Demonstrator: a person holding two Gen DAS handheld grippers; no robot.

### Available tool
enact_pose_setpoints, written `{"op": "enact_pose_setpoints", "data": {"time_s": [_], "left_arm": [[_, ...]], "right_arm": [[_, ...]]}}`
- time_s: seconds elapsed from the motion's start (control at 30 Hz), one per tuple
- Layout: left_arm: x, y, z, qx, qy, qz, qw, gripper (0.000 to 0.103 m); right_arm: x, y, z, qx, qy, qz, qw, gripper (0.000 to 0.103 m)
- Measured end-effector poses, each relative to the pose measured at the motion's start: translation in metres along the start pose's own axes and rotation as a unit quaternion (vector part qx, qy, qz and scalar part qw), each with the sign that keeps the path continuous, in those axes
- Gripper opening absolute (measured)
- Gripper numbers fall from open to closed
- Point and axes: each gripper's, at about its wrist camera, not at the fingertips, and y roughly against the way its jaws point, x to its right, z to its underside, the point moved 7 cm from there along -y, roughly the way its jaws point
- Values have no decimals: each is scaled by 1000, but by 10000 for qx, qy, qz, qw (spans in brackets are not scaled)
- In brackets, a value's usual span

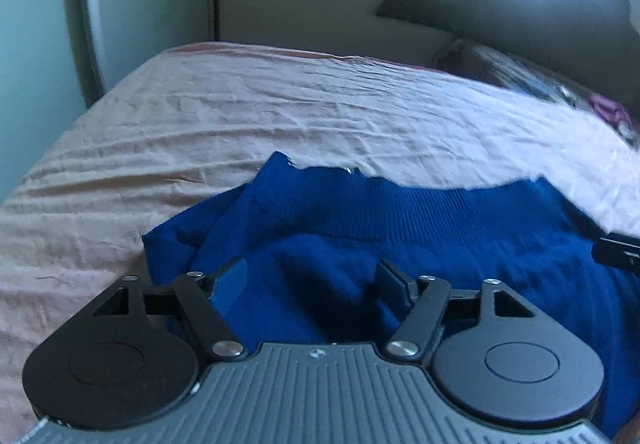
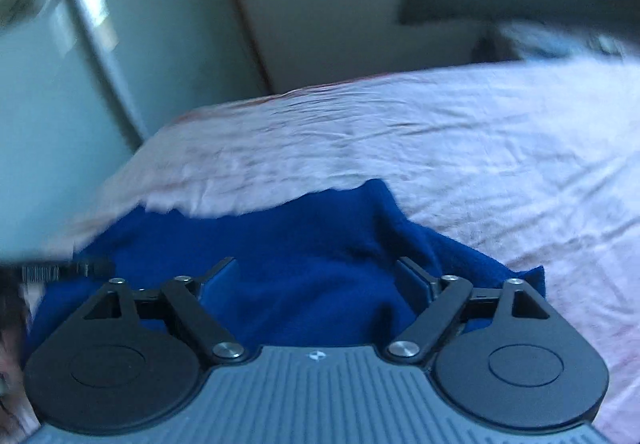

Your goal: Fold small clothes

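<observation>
**A:** Where is the garment, and how do our grippers stand to it?

**B:** We take the pink bedsheet (image 1: pixel 280 112) as our landmark. A blue knitted garment (image 1: pixel 360 228) lies on the near part of that sheet, spread sideways across both wrist views, so its long axis runs left to right in front of us. Our left gripper (image 1: pixel 312 276) hangs over its left part, our right gripper (image 2: pixel 316 276) over its right part. Both sets of jaws stand wide apart and hold nothing; blue cloth lies directly beneath and between them. Neither hand looks clearly nearer.

**A:** How does the cloth look?

**B:** It is deep blue and soft, with a ribbed band (image 1: pixel 400 204) along its far edge toward the middle of the sheet. It is rumpled, with one corner turned up at the left. The right view is blurred, so we cannot tell its finer creases.

**A:** And the coming move?

**B:** We judge it a pinch on the near cloth.
</observation>
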Motion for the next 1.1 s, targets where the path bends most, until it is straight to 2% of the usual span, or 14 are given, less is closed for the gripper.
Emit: {"op": "enact_pose_setpoints", "data": {"time_s": [0.1, 0.23, 0.3, 0.5, 0.7, 1.1], "left_arm": [[6, -5, 7, -6, -303, -374, 9988, 79], [11, 3, 15, 44, -158, -435, 9989, 85], [15, 7, 19, 72, -152, -442, 9989, 89], [29, 16, 29, 209, -484, -668, 9964, 95], [34, 21, 37, 265, -602, -766, 9949, 98], [38, 27, 46, 349, -694, -838, 9934, 100]], "right_arm": [[-21, 3, 18, -180, 822, 54, 9964, 86], [-36, 7, 40, -264, 1342, 360, 9899, 87], [-37, 6, 48, -331, 1342, 398, 9896, 94], [-39, 3, 57, -270, 1188, 531, 9911, 102], [-41, 4, 65, -39, 1257, 615, 9901, 103], [-40, 5, 67, 33, 1214, 599, 9908, 103]]}}
